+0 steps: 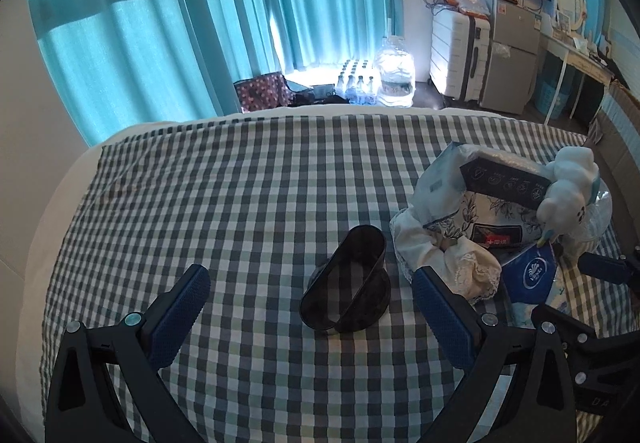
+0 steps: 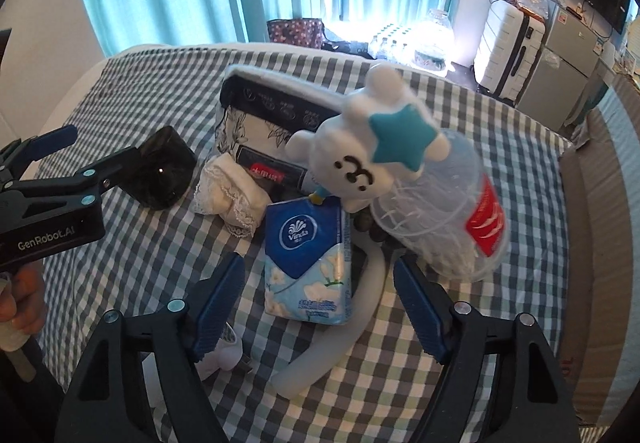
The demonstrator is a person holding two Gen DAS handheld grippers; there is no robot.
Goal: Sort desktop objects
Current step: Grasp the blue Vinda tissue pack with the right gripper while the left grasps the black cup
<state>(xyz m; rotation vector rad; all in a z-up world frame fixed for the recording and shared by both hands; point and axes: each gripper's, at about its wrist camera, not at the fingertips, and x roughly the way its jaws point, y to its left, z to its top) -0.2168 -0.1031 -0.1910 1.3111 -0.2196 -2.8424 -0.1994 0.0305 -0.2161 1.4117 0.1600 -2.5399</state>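
Note:
A dark translucent oval container [image 1: 346, 285] lies tipped on the checked cloth, its mouth facing my open left gripper [image 1: 310, 305], whose fingers flank it without touching. It shows at the left in the right wrist view [image 2: 164, 169]. My open right gripper [image 2: 318, 297] straddles a blue Vinda tissue pack [image 2: 308, 261], not gripping it. Behind the pack are a white plush with a teal star [image 2: 366, 161], a clear plastic bottle with a red label [image 2: 448, 219], a floral pack [image 2: 264, 131], and a lace cloth [image 2: 228, 191]. The pile shows at the right in the left wrist view [image 1: 500, 211].
A white curved tube [image 2: 348, 327] lies under the tissue pack. A small white item [image 2: 224, 355] sits by my right gripper's left finger. A cardboard box edge [image 2: 596, 243] borders the cloth on the right. Beyond the table are teal curtains, water bottles and a suitcase [image 1: 460, 55].

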